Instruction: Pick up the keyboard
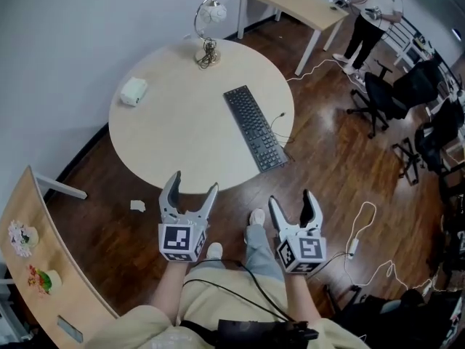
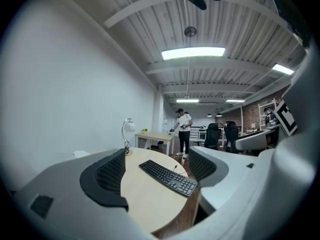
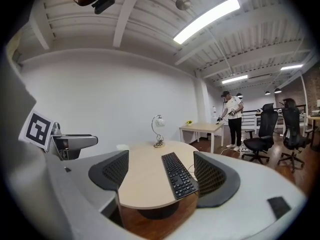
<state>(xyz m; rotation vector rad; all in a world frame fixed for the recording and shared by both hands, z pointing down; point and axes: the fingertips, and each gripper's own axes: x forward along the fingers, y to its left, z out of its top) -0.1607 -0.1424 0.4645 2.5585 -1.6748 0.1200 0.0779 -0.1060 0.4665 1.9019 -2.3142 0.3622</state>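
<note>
A black keyboard lies diagonally on the right part of a round beige table, its near end at the table's edge and a thin cable trailing off its right side. It also shows in the left gripper view as the keyboard and in the right gripper view as the keyboard. My left gripper is open, held in the air just short of the table's near edge. The right gripper is open too, over the floor, nearer to me than the keyboard's end. Both hold nothing.
A chrome desk lamp stands at the table's far edge and a small white box at its left. Beyond are a rectangular desk, a person, office chairs, floor cables and a curved shelf at my left.
</note>
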